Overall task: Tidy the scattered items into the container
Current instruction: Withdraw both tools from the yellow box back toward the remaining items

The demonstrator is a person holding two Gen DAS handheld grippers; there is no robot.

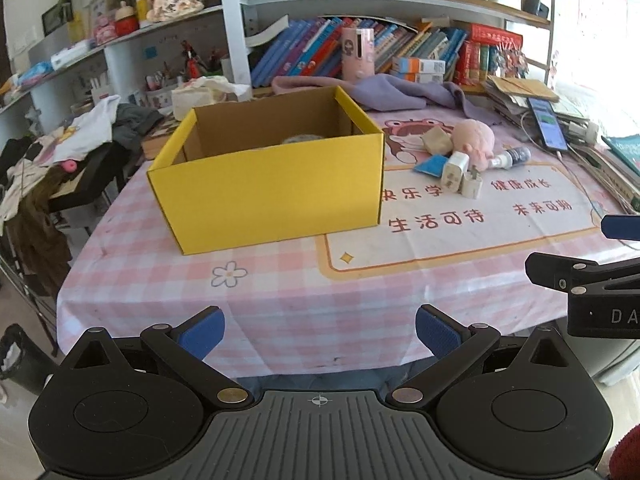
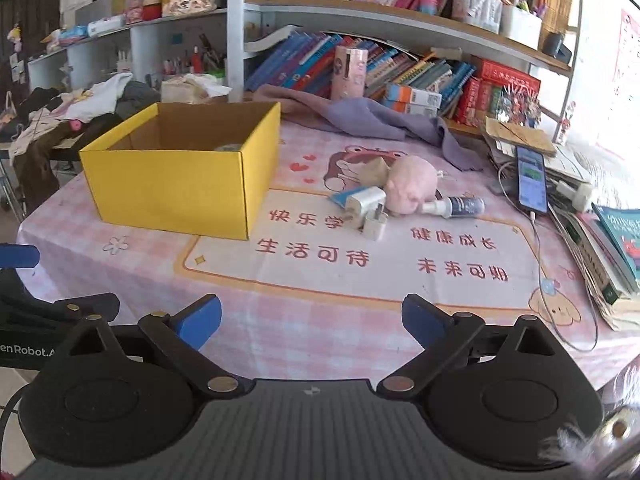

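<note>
We are holding both grippers low at the near edge of the surface [image 2: 280, 332], which is wearing a pink checked cloth with a printed cartoon mat. The left gripper [image 1: 319, 330] is showing its blue-padded jaws spread wide with nothing between them, and the right gripper [image 2: 311, 318] is likewise standing wide and empty; each is appearing only partly, cut off at the frame edge, in the other's view. The open yellow cardboard box [image 1: 266, 184] is sitting left of the mat, and its front wall is hiding most of the inside, so we are seeing only the top of something round and pale that we cannot identify. The scattered items are lying clustered on the mat right of the box: a pink plush toy [image 2: 410, 188], two white plug chargers [image 2: 370, 210] touching each other, a small dark spray bottle [image 2: 456, 205] lying on its side, a blue flat piece [image 1: 430, 166] half covered by a charger, and a beige lump [image 2: 376, 170] too blurred to name.
</note>
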